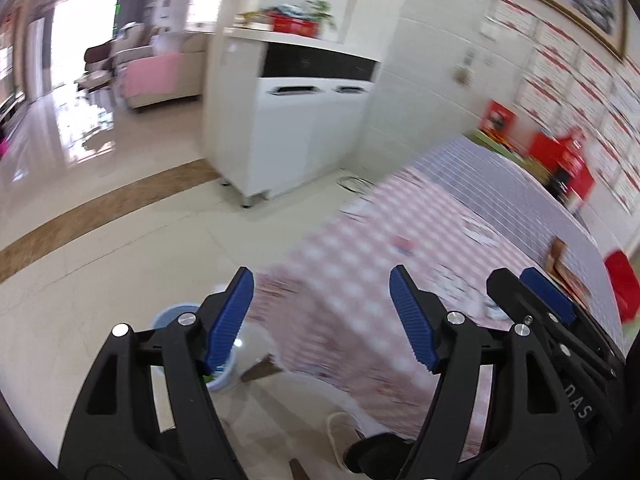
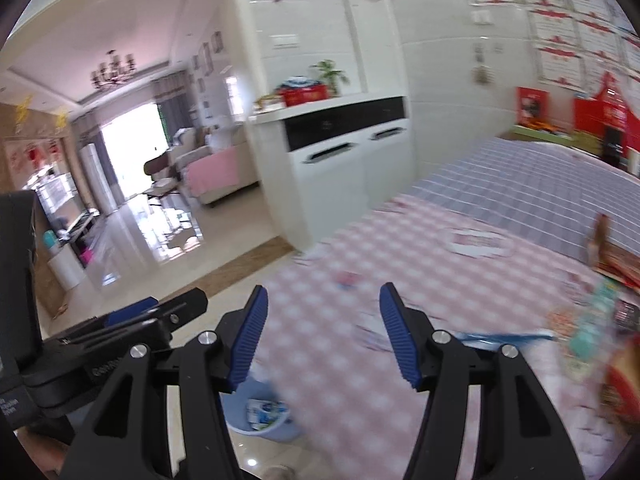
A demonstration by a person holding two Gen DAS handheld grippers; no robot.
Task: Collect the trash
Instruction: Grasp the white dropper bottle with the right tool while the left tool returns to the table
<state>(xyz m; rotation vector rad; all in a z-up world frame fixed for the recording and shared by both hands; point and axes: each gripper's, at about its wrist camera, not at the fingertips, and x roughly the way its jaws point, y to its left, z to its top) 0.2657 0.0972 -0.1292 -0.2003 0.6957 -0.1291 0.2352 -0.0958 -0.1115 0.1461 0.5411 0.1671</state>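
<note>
My left gripper (image 1: pixel 322 316) is open and empty, held above the near corner of a table with a pink checked cloth (image 1: pixel 360 264). My right gripper (image 2: pixel 323 330) is open and empty over the same cloth (image 2: pixel 400 280). A light blue bin (image 2: pixel 260 416) stands on the floor by the table corner, with white and blue wrappers inside; it also shows in the left wrist view (image 1: pixel 176 316), partly behind my left finger. Blurred wrappers and packets (image 2: pixel 592 320) lie at the table's right. A small scrap (image 1: pixel 404 245) lies on the cloth.
A white cabinet (image 1: pixel 288 128) with red boxes and a plant on top stands beyond the table. Red boxes (image 1: pixel 564 160) sit at the table's far edge by the tiled wall. A slipper (image 1: pixel 340 432) is on the floor. Both views are motion-blurred.
</note>
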